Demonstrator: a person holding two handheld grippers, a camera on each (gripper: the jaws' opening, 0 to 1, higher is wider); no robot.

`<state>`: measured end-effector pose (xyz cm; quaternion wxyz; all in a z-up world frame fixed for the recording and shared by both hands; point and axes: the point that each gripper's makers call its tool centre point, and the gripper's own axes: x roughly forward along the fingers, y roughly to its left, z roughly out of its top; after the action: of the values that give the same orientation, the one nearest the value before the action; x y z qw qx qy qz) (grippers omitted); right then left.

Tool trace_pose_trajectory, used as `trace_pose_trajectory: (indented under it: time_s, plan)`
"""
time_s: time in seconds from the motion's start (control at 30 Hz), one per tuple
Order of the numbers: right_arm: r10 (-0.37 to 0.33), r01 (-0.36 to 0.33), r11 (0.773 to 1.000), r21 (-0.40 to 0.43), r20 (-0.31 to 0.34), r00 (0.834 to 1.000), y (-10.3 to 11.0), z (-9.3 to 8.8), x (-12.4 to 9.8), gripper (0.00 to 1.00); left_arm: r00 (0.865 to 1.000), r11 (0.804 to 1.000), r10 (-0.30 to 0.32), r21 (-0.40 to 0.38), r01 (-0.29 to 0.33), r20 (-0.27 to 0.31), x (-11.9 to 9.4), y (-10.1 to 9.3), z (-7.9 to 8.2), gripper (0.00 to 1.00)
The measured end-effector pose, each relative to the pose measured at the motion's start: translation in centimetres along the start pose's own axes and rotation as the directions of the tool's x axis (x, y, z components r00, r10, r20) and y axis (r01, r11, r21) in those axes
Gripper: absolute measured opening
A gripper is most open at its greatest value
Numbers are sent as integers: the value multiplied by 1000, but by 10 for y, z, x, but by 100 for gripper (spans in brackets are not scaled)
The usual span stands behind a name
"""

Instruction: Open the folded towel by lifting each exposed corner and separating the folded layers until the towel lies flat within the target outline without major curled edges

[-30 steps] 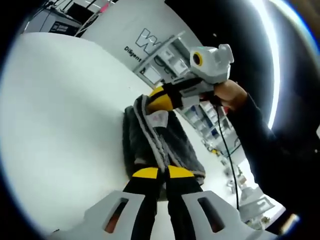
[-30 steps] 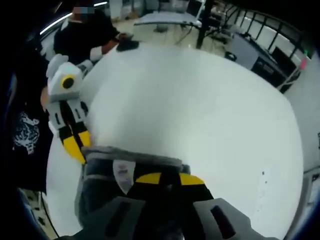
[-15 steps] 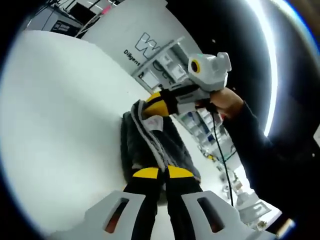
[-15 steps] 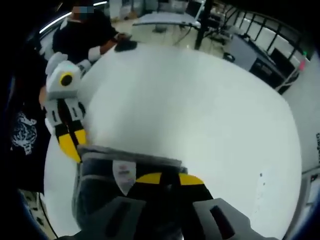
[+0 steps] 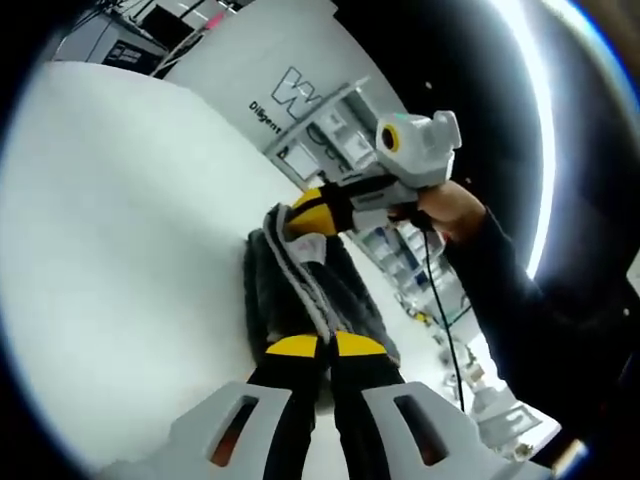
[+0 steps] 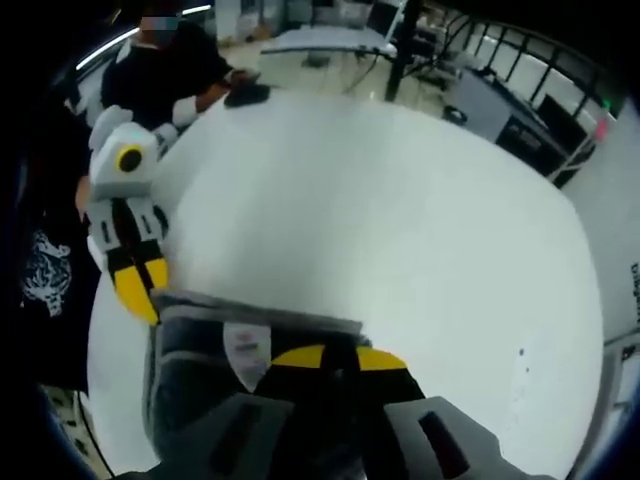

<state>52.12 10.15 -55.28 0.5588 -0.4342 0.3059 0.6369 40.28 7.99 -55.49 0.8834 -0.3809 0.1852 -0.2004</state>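
Observation:
The dark grey towel [image 5: 300, 290], edged with a pale stripe, lies bunched and folded on the white table [image 5: 120, 230]. My left gripper [image 5: 320, 345] is shut on the towel's near edge. My right gripper [image 5: 308, 212] comes in from the right, held by a hand, and is shut on the far end of the towel beside a white label. In the right gripper view, the right gripper [image 6: 335, 357] pinches the towel [image 6: 195, 360] just right of its white label [image 6: 245, 345]. The left gripper [image 6: 138, 290] grips the towel's left corner.
A person in black [image 6: 170, 70] stands at the far side of the table, with a dark object [image 6: 245, 95] on the tabletop near them. A white board with lettering [image 5: 290, 90] and shelves stand beyond the table. Bare tabletop [image 6: 400, 200] stretches ahead of the towel.
Both grippers keep their hold on the towel. The right gripper has drifted slightly upward in the left gripper view, and the towel has shifted only a little.

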Motion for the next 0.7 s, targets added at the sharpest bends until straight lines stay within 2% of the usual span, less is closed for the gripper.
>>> trace_pose_trajectory:
  time_s: [0.33,0.7]
  plan:
    - [-14,14,1000,-8,10,1000,1,1,-9,5,1000,1000,-16,-5,16,6,0,-6,0,1]
    - [-20,21,1000,-21,33,999,-1,6,-20,5,999,999,-49,2,49,9,0,-22,3,1]
